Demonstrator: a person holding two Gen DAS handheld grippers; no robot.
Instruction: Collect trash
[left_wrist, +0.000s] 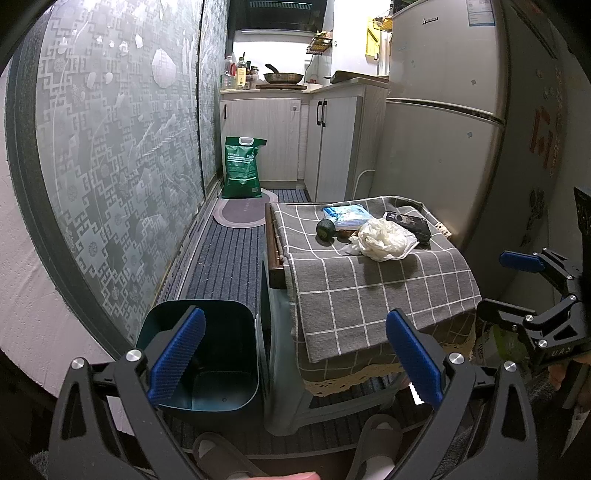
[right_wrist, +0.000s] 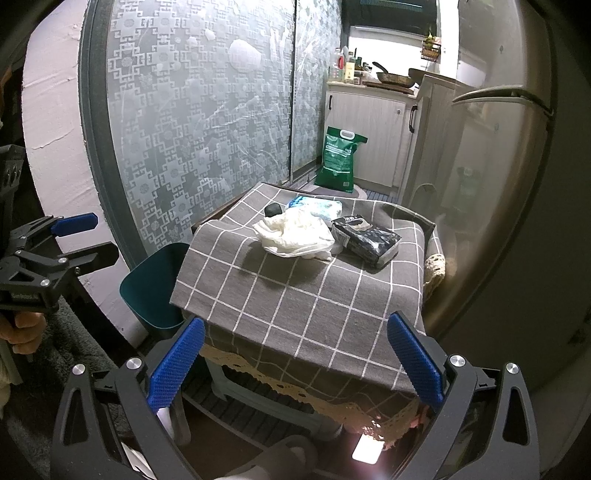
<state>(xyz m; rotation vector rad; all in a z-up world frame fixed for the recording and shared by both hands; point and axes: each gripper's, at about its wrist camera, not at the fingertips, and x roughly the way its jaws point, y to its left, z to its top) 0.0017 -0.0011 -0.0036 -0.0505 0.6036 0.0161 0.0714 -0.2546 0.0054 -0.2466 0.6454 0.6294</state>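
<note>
Kitchen floor, cloth-covered bench: crumpled white bag and black packet lie ahead of my spread, empty right gripper; teal bin below my spread left gripper looks empty. I judge collecting unstarted.

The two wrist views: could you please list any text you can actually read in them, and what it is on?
"UAS": partly hidden lettering on the right gripper.
Green bag: white print, too small to read.
Fridge: badge and blue label, blurred.
Black packet, blue packet: print unreadable.
Red sign on the fridge's side: distorted, unreadable.
</note>
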